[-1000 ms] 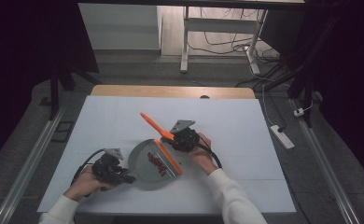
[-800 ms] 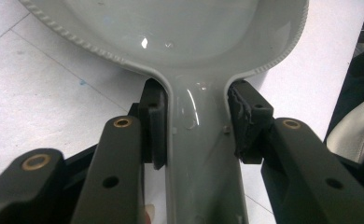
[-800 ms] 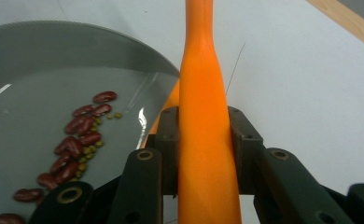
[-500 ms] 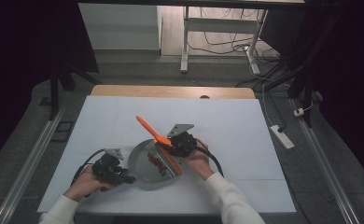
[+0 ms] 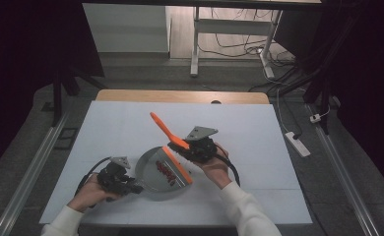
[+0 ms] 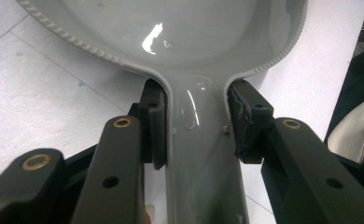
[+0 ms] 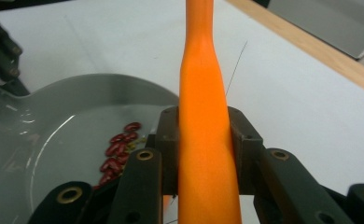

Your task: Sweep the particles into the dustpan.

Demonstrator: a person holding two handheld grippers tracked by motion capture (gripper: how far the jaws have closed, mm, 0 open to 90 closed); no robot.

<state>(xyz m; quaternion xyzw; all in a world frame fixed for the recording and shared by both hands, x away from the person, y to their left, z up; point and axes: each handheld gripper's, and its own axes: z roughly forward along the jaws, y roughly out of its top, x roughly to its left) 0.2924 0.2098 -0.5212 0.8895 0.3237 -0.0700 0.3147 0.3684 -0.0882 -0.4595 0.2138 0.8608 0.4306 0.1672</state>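
Observation:
A grey dustpan (image 5: 153,173) lies on the white table, holding a small heap of red beans (image 5: 165,172). My left gripper (image 5: 131,187) is shut on the dustpan's handle (image 6: 201,154), with the pads pressing both sides of its neck. My right gripper (image 5: 180,146) is shut on the orange handle of a brush (image 5: 166,130), which slants up and to the left. The brush's orange head (image 5: 177,165) rests along the dustpan's right edge. In the right gripper view the orange handle (image 7: 203,121) runs up between the jaws, with the beans (image 7: 119,149) in the pan (image 7: 45,126) to its left.
The white table top (image 5: 249,147) has open room behind and to the right of the dustpan. A wooden strip (image 5: 180,96) runs along the far edge. A white power strip (image 5: 296,143) lies on the floor off the table's right side.
My right gripper has risen and shifted left with the brush, bringing the brush head along the dustpan's right edge. The left gripper and the dustpan have stayed in place.

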